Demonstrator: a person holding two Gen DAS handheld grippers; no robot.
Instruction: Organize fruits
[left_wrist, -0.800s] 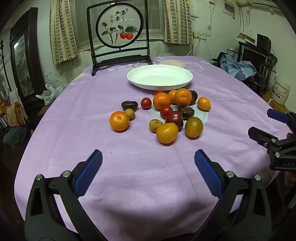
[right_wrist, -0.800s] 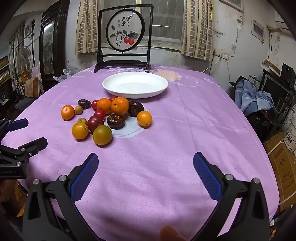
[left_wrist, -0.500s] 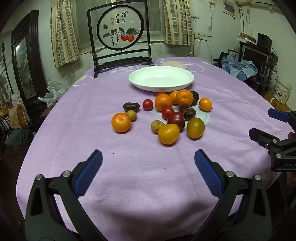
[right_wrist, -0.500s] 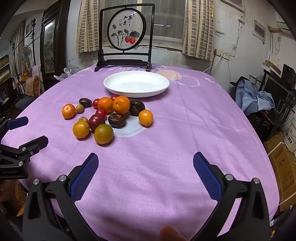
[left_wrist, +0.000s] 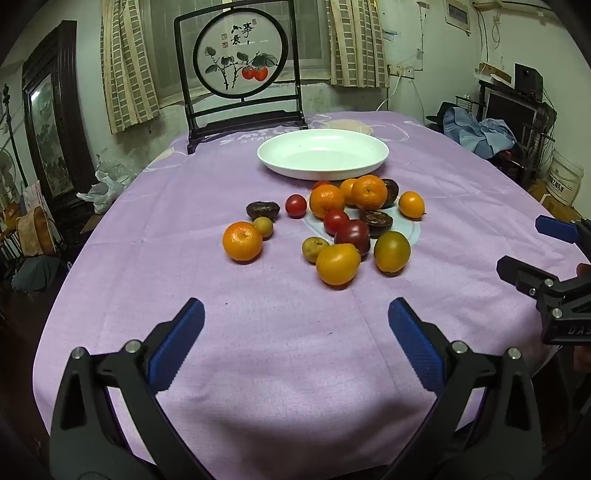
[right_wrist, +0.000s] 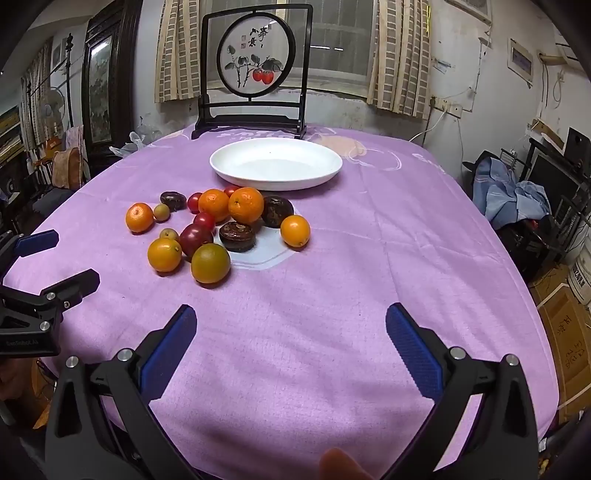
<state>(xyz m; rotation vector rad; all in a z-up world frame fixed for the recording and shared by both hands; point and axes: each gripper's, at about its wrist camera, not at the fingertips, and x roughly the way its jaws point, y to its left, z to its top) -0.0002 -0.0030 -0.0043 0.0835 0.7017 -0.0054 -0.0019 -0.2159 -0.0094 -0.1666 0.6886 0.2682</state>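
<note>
Both grippers, left (left_wrist: 295, 334) and right (right_wrist: 290, 338), hang wide apart and empty while the fruits (left_wrist: 338, 264) sit loose just in front of the plate (left_wrist: 323, 168), light, round, roll-prone, soft tomatoes bruisable, so I'd pinch gently across the middle.

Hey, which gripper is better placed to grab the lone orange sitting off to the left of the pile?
Left, probably. The lone orange sits just ahead of the open left gripper, a little to its left. From the open right gripper, the same orange lies far across, beyond the other fruit.
</note>
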